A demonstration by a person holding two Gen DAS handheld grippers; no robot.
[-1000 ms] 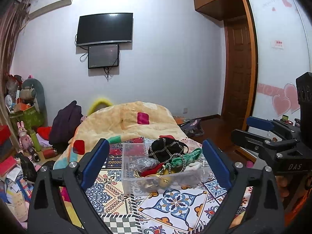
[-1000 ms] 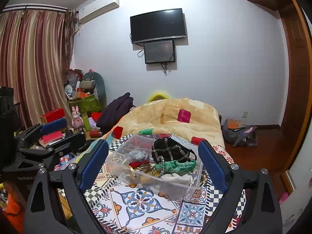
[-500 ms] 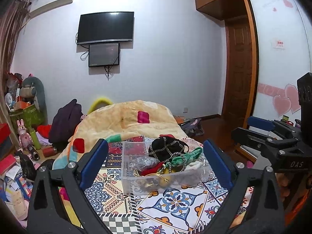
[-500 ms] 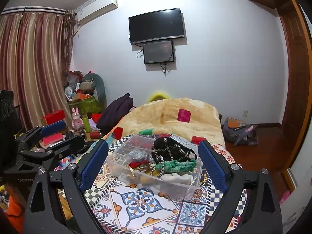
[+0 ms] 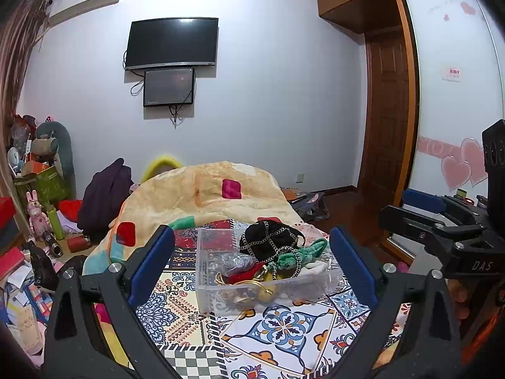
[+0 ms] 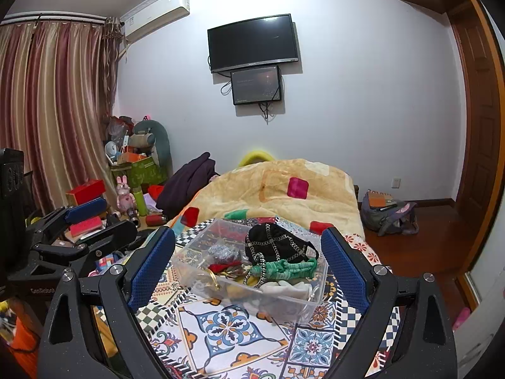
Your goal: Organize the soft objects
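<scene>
I've got both the left tongs (image 5: 252,265) and right tongs (image 6: 249,265) spread wide holding nothing, with the clear bin (image 5: 265,287) of jumbled soft stuff sitting straight ahead between their fingers, on the patterned bedspread (image 6: 221,325).

clear glossy plastic bin (image 5: 258,293), matt patterned cloth (image 5: 284,331) (printed)

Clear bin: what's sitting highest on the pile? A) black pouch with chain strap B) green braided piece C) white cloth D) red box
A: the black pouch with chain strap tops the heap in the clear bin, above the green braided piece and white cloth.
</scene>
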